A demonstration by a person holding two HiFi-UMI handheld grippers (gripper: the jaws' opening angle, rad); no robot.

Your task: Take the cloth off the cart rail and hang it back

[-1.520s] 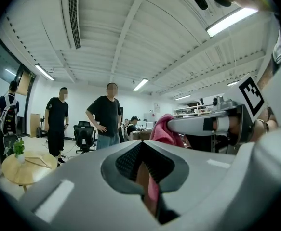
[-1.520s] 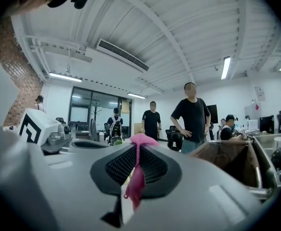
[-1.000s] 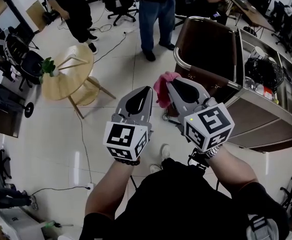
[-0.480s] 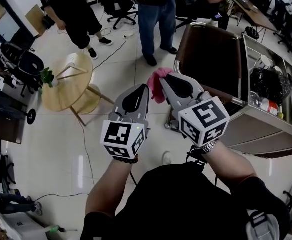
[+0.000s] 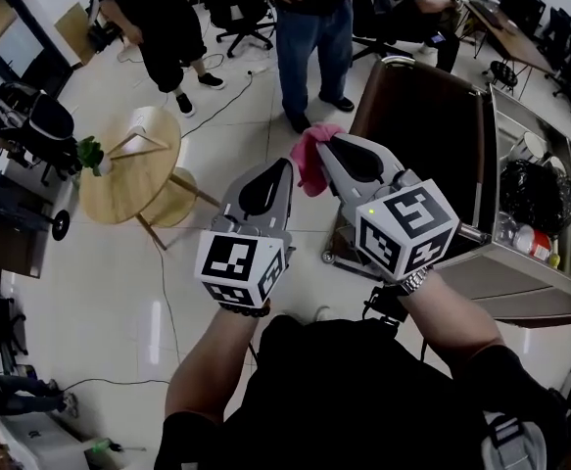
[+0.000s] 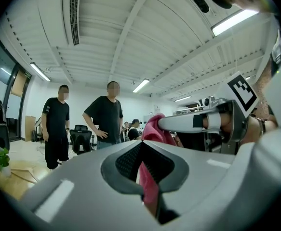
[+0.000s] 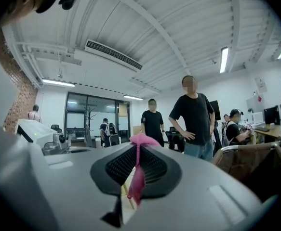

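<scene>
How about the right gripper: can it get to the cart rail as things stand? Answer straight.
Probably yes. The right gripper, shut on the pink cloth together with the left gripper, hangs in open air beside the cart rail; nothing shows between them.

Open-plan office. Beyond the jaws: black swivel office chairs [image 5: 228, 6], standing people [image 5: 314, 27], one person seated [image 5: 417, 0] at a desk. Further right of the jaws, rows of desks with monitors [image 5: 515, 8]. Left of the jaws, small round wooden surface [image 5: 128, 169] with a potted plant [image 5: 89, 152]. Below the jaws, pale tiled floor [image 5: 167, 292] with loose cables [image 5: 216, 98]. Above the jaws, white ribbed ceiling with strip lights [image 7: 224, 59] and a long air vent [image 7: 112, 54]. Far ahead, glass-walled room [image 7: 89, 114]; brick wall [image 7: 22, 97] off left. Steel cart [image 5: 520, 267] right of the jaws.
</scene>
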